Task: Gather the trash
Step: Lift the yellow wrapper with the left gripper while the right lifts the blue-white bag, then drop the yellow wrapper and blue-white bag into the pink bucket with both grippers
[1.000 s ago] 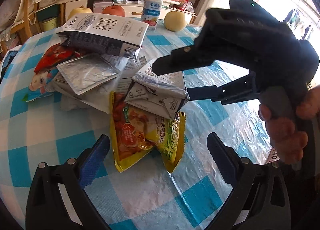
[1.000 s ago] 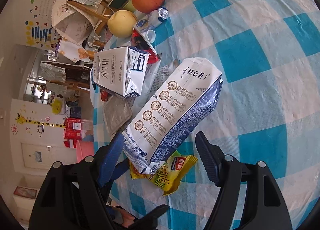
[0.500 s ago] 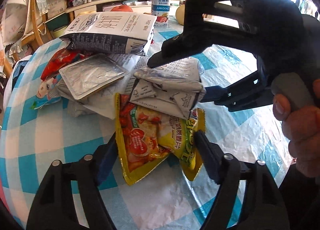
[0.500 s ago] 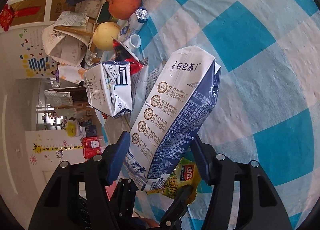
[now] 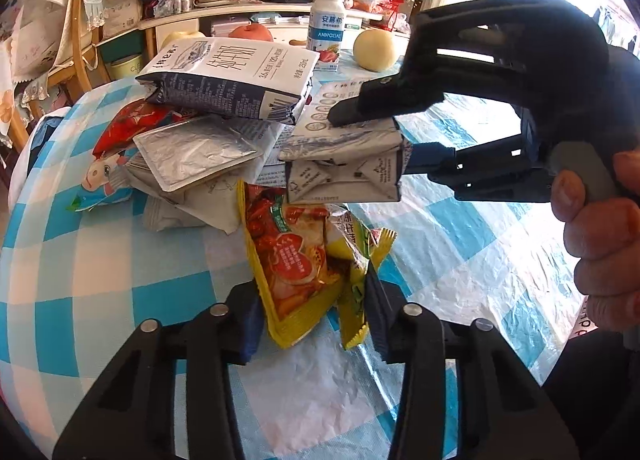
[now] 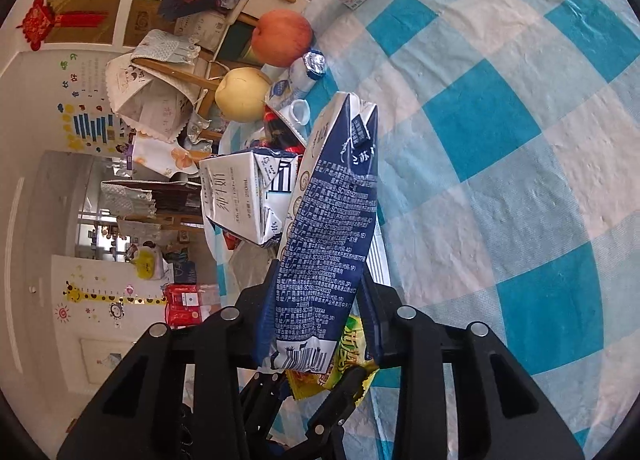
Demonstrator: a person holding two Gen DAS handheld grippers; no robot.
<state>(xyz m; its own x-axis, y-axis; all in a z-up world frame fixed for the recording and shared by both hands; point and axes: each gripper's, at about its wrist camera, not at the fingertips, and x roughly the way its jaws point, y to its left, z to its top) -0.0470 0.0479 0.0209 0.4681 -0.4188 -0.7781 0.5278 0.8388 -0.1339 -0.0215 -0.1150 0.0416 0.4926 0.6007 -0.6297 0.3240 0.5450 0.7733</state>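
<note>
On the blue-checked tablecloth (image 5: 120, 260) lies a heap of wrappers. A yellow snack packet (image 5: 304, 272) is crumpled between the pads of my left gripper (image 5: 312, 312), whose jaws are closing and press on both its sides. My right gripper (image 6: 320, 292) is closing too, with its pads pressing on a flattened blue-and-white milk carton (image 6: 336, 212) turned on edge. In the left wrist view the right gripper (image 5: 376, 136) clamps that carton (image 5: 344, 168) from above and below, just behind the snack packet. The packet (image 6: 344, 356) shows under the carton.
A second milk carton (image 5: 228, 76), a silver foil pouch (image 5: 192, 152) and a red wrapper (image 5: 132, 120) lie stacked at the left. Behind stand a yogurt bottle (image 5: 326, 26), an apple (image 5: 250, 32) and a pear (image 5: 376, 54). A hand (image 5: 596, 228) grips the right gripper.
Both pairs of jaws have narrowed from wide open. The left one now squeezes the snack packet, and the right one pinches the carton, which has rolled onto its edge.
</note>
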